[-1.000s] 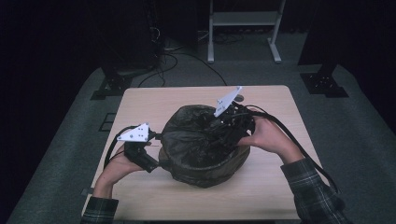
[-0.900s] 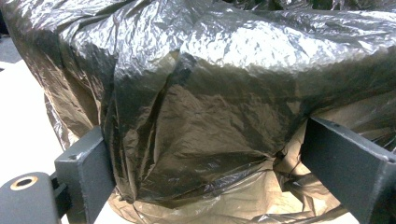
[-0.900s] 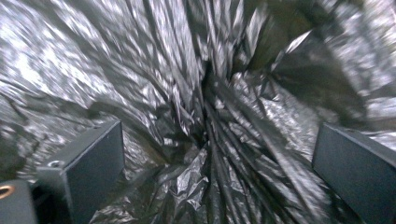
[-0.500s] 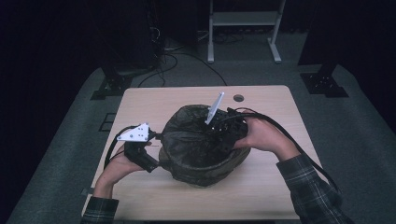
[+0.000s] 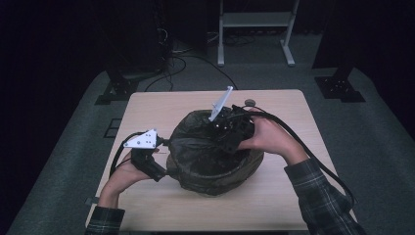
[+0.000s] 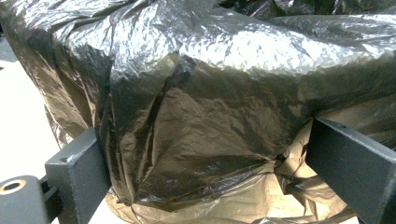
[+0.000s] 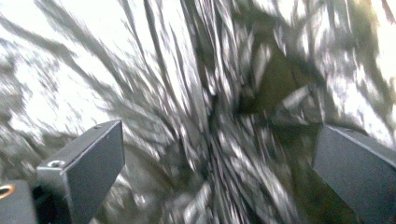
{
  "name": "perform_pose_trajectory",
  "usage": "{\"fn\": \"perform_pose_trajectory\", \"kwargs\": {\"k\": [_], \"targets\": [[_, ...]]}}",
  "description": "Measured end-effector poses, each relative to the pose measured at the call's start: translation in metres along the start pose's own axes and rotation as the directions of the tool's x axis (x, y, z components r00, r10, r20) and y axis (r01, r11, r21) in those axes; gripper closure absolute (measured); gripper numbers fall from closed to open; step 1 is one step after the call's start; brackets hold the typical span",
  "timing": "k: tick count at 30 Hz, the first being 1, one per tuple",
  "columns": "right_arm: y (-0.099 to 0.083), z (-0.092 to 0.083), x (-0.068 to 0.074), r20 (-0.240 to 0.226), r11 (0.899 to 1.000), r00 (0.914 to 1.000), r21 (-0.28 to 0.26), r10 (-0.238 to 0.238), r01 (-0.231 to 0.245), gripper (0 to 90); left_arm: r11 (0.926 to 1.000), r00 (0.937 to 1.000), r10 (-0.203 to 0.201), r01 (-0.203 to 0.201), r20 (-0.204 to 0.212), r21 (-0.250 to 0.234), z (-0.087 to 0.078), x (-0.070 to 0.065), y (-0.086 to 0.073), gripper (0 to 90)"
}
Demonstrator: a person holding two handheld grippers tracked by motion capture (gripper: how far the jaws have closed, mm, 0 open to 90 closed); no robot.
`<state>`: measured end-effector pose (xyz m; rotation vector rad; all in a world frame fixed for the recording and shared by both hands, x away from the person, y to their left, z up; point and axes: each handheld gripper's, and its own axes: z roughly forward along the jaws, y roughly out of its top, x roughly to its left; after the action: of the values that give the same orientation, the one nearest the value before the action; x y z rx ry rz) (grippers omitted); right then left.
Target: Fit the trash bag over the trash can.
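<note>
Working the crumpled plastic bag (image 5: 215,156) at mid-counter (image 5: 147,107): left gripper (image 6: 201,154) spread against its side, right gripper (image 7: 215,163) spread on top. Close on one fold before pulling, avoiding tears.

Right gripper (image 5: 229,128) swung inward over the plastic bag (image 5: 205,152). Grey plate (image 5: 221,103) tipped up steeply, nearer the bag's middle.

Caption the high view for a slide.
Left claw at the side of a dark plastic bag; right claw above it.
</note>
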<state>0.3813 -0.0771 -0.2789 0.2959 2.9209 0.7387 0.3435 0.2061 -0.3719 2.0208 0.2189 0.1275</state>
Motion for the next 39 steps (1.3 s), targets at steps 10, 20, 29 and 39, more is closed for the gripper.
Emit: {"fn": "perform_pose_trajectory", "kwargs": {"k": [10,20,29,39], "targets": [[0.03,0.042,-0.016,-0.005,0.998,0.999,0.039,0.044,-0.044,0.0,1.0,0.9999,0.004,-0.004,0.009,-0.002,-0.001,0.0,0.0,2.3],[0.04,0.06,-0.014,0.068,0.992,0.997,0.115,0.037,-0.045,0.0,1.0,1.0,0.004,-0.004,0.008,0.002,-0.001,0.0,0.0,2.0],[0.044,0.018,0.001,-0.031,0.996,0.9986,-0.079,0.042,-0.044,0.0,1.0,0.9999,0.005,-0.005,0.009,-0.001,-0.001,-0.001,0.0,2.0],[0.062,0.071,0.012,-0.107,1.0,0.9943,0.006,0.006,-0.006,0.0,0.9999,0.9998,0.01,-0.01,0.017,-0.012,-0.003,-0.001,0.001,1.8]]}}
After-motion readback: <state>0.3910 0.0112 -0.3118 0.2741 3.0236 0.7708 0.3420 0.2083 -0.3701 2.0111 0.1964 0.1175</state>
